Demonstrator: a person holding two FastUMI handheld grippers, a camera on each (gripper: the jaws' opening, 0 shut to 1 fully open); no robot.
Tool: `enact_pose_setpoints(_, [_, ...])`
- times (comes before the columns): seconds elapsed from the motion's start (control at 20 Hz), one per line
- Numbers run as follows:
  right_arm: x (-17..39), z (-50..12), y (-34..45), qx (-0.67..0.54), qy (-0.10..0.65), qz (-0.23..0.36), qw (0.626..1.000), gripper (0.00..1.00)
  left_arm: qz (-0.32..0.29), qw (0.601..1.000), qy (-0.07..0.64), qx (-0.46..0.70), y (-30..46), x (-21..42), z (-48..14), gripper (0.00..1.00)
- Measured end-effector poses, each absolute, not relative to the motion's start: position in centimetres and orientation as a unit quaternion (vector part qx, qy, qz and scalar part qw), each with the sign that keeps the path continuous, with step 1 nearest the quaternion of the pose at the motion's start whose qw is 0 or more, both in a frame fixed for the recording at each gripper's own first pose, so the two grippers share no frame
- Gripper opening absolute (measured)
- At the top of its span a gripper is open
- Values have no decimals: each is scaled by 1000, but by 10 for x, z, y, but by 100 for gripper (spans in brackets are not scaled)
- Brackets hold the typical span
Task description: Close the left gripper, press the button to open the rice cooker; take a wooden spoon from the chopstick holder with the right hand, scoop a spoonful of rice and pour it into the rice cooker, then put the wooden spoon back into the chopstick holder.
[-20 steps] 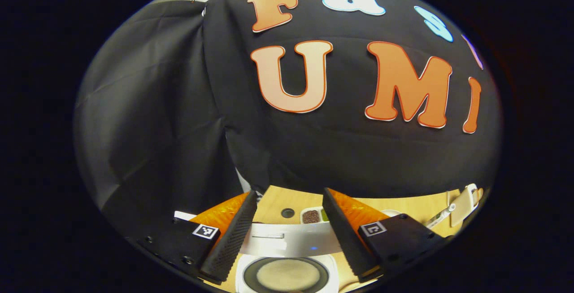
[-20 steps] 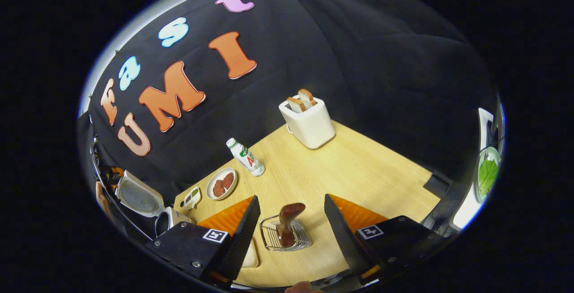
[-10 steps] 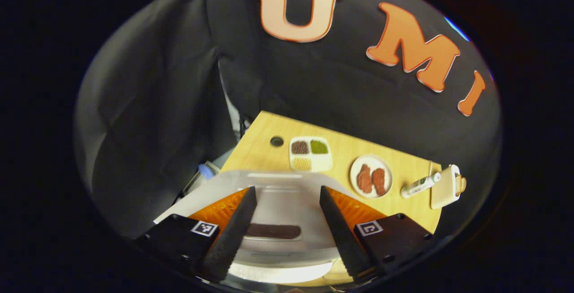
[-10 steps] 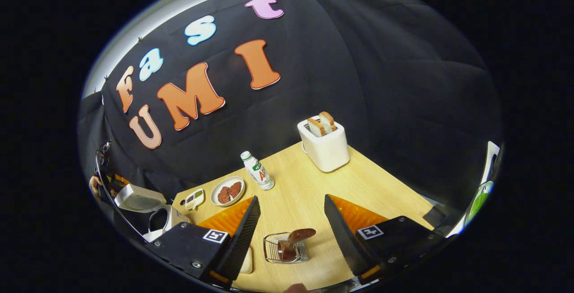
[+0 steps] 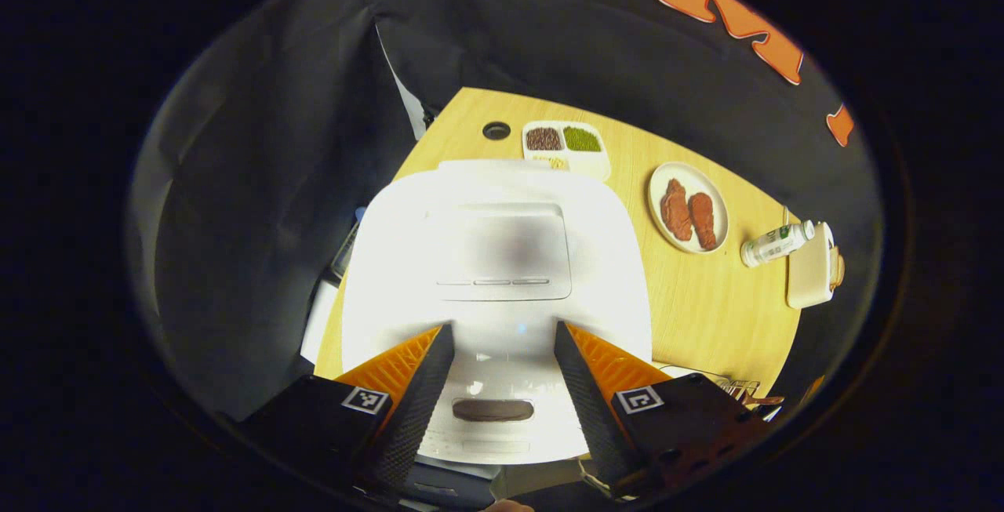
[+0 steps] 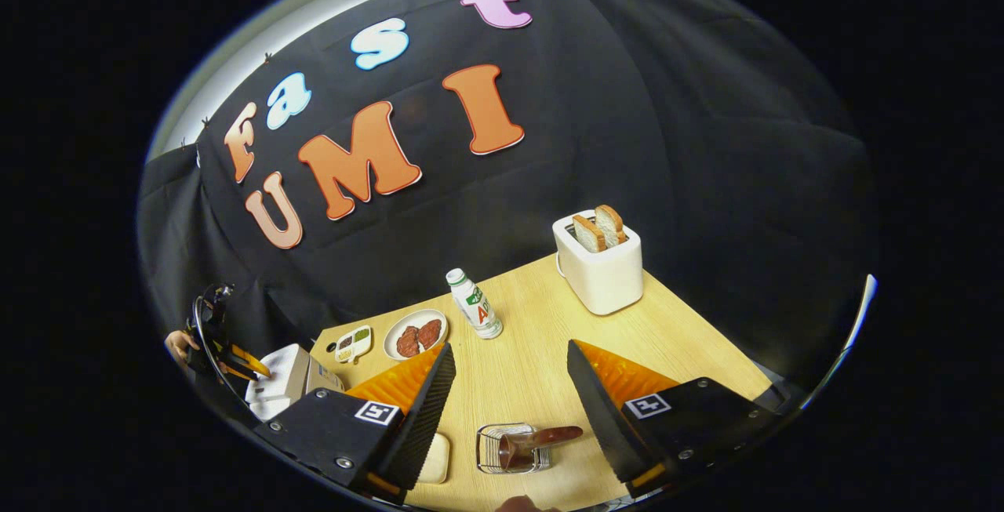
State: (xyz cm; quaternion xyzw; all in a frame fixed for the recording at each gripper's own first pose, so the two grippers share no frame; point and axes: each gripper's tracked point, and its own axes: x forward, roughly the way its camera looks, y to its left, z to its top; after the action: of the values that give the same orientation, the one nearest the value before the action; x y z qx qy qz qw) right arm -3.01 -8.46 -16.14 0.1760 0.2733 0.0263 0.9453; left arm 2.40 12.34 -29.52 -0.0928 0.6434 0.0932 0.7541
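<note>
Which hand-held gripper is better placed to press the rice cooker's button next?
Left. The left hand-held gripper hangs open directly over the closed white rice cooker, its dark oval button between the fingers. The right hand-held gripper faces the wire chopstick holder.

Ahead of the right gripper (image 6: 508, 410), the spoon (image 6: 541, 439) lies in the holder (image 6: 506, 449); bottle (image 6: 475, 303) and toaster (image 6: 600, 265) stand beyond.

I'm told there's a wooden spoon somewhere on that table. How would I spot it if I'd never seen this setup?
Start at the white toaster with two bread slices at the far side of the wooden table, then come toward the near edge, between the right gripper fingers. There stands a small wire chopstick holder; the wooden spoon leans out of it. It is the one dark brown, glossy thing there.
</note>
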Motion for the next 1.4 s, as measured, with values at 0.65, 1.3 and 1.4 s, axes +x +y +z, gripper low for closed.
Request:
enact_pose_setpoints(0.65, [-5,-110,-59,146,188,68,969,89,89,828,549,-72,115,29,-286,92])
enact_pose_setpoints(1.3, [20,-49,23,76,112,159,978,89,26,979,204,-5,35,55,-83,93])
enact_pose_setpoints(1.4, [20,-48,32,70,110,169,977,89,12,987,158,6,17,55,-64,94])
